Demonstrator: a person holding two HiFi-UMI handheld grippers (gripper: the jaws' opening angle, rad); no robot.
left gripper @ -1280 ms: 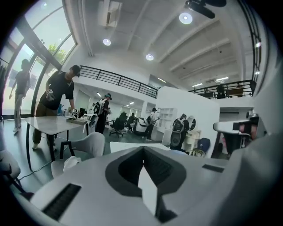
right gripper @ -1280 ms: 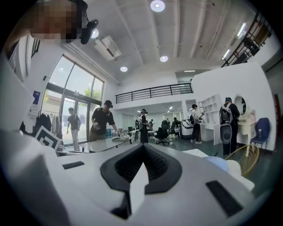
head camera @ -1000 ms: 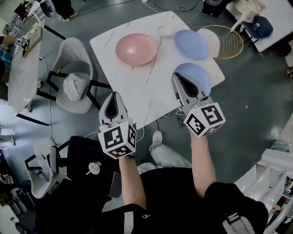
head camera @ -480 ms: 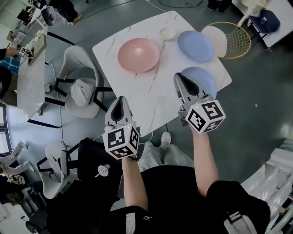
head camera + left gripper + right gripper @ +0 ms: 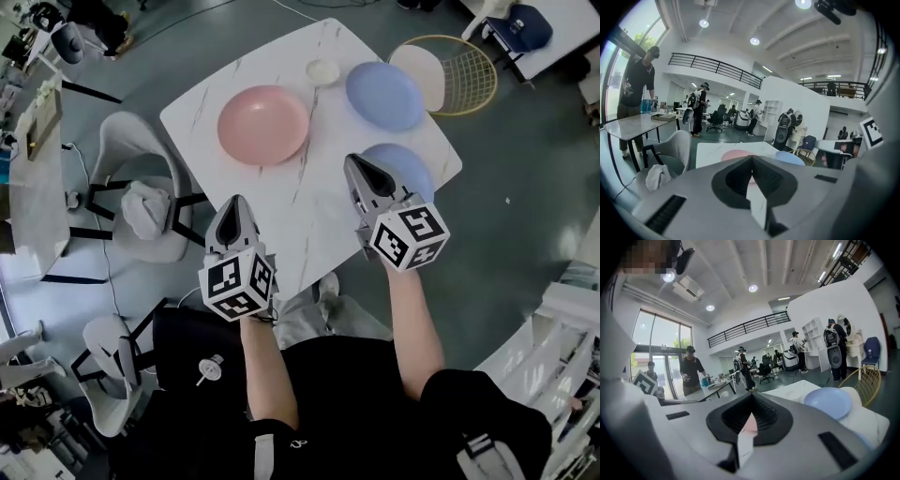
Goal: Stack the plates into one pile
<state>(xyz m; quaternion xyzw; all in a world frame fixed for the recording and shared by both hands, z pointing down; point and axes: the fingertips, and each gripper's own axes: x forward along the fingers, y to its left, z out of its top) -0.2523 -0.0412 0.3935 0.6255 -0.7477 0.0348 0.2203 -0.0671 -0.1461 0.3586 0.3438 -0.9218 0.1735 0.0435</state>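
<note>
A white marble table point(image 5: 281, 197) carries a pink plate point(image 5: 263, 125), a blue plate point(image 5: 384, 95) at the far right, a second blue plate point(image 5: 412, 167) near the right edge and a small white dish point(image 5: 323, 71). My left gripper point(image 5: 233, 203) hangs shut and empty over the table's near-left edge. My right gripper point(image 5: 359, 165) is shut and empty too, raised just left of the nearer blue plate. The pink plate point(image 5: 737, 154) and a blue plate point(image 5: 789, 157) show beyond the left jaws. The far blue plate point(image 5: 830, 401) shows in the right gripper view.
A grey chair point(image 5: 150, 202) with a cloth on it stands left of the table. A gold wire chair point(image 5: 459, 70) with a pale cushion stands at the far right. Another table point(image 5: 33, 159) is at far left. Several people stand in the room behind.
The view has shifted: the table now sits a little further left in the picture. Both grippers stay shut and hold about the same places relative to the table.
</note>
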